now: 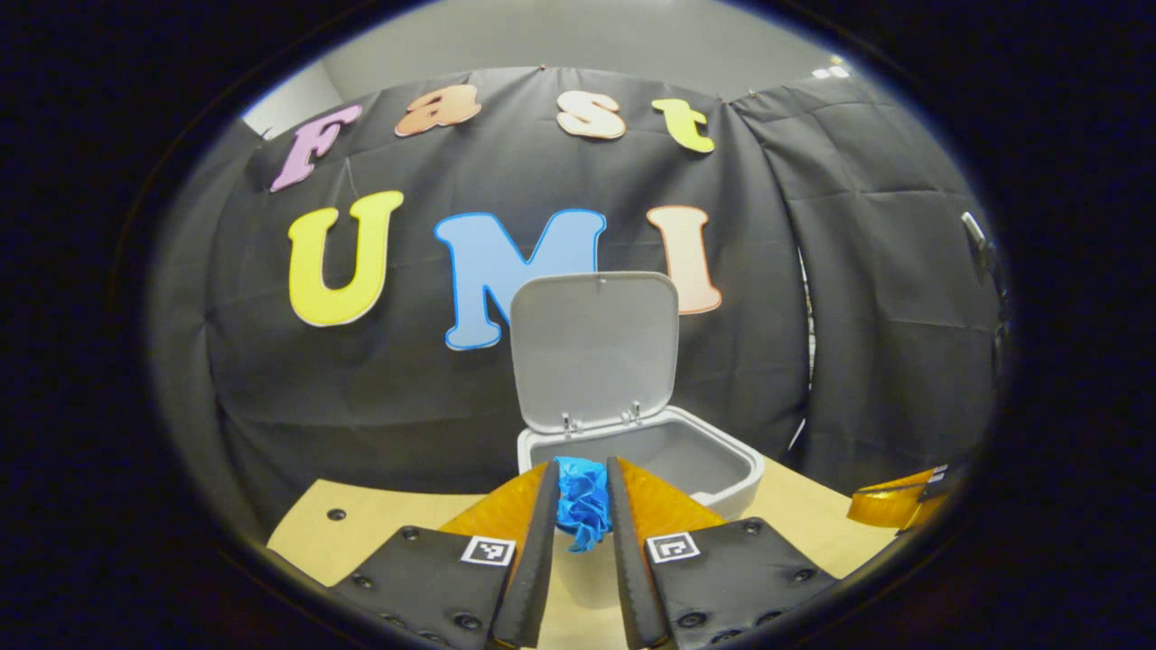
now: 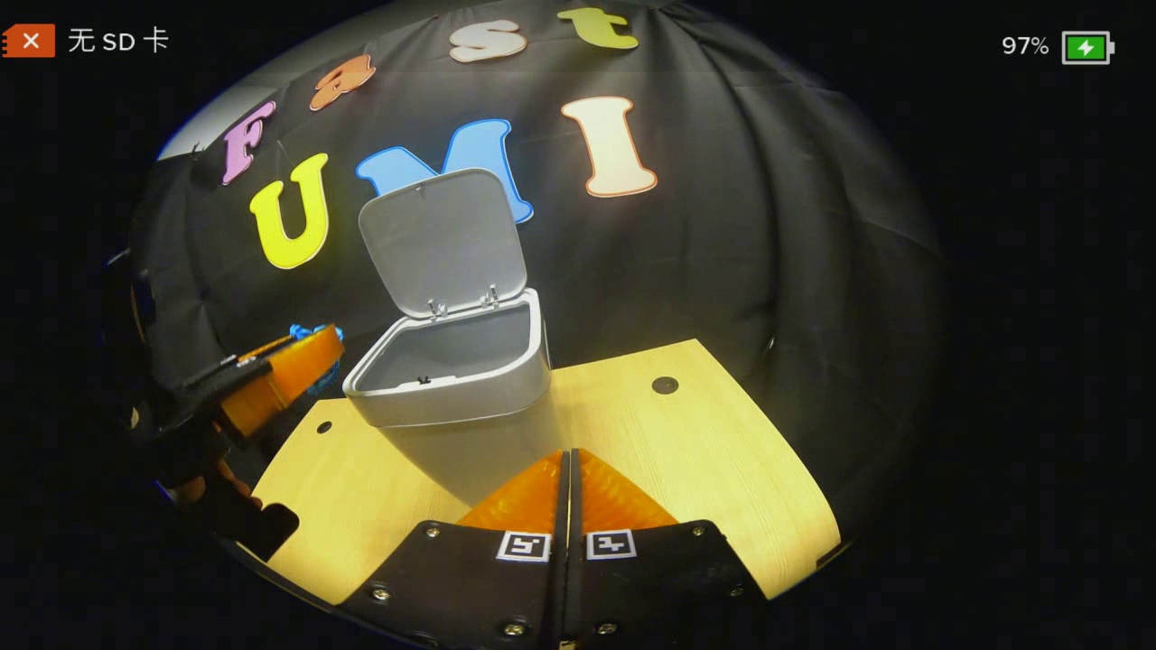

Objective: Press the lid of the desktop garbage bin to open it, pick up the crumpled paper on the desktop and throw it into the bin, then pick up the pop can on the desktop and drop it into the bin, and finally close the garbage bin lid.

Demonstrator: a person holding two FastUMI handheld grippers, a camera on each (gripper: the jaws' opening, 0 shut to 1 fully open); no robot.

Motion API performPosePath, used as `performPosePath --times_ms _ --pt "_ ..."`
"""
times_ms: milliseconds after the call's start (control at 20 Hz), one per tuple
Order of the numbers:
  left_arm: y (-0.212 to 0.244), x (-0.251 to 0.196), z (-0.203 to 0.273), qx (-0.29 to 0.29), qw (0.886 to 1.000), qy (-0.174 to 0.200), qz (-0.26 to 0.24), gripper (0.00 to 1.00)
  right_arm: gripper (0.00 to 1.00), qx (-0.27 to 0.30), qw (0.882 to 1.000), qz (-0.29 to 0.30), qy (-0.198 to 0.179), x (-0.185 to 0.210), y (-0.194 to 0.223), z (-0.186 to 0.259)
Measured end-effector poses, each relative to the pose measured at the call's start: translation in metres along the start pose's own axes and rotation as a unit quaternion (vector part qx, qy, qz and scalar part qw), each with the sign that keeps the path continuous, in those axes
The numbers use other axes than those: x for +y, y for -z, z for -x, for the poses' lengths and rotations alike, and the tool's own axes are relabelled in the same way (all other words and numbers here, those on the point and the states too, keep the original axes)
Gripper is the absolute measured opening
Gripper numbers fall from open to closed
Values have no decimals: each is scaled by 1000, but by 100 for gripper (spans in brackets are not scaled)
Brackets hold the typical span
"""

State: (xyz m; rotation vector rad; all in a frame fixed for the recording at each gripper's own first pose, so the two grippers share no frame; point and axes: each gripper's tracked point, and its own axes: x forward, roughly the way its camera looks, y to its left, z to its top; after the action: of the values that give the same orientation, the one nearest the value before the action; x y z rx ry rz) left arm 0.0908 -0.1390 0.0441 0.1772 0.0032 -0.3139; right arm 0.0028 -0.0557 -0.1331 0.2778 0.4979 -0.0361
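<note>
Fingers (image 1: 542, 533) pinch crumpled paper (image 1: 582, 501) before bin (image 1: 722, 469).

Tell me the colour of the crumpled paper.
Bright blue crumpled paper, best in the left gripper view, between its fingers.

Pale wood-grain surface (image 2: 704, 469) with small dark round fittings set into its top, one near the far right edge (image 2: 665, 385) and one near the left (image 2: 323, 426). A grey desktop garbage bin (image 2: 461, 384) stands directly on it toward the back, lid (image 2: 442, 239) raised upright. The surface's far edge meets the black cloth wall.
</note>
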Motion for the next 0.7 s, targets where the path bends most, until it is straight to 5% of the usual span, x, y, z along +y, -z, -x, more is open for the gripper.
performPosePath --times_ms 350,550,700 --pt "15 3 -33 7 1000 -11 -15 41 1 14 1000 -17 20 -18 17 7" --pt "22 8 -38 16 1000 -13 -11 96 1 20 999 -24 29 -24 25 12" --pt "19 8 -33 14 1000 -13 -10 100 1 33 999 -30 22 -20 32 11"
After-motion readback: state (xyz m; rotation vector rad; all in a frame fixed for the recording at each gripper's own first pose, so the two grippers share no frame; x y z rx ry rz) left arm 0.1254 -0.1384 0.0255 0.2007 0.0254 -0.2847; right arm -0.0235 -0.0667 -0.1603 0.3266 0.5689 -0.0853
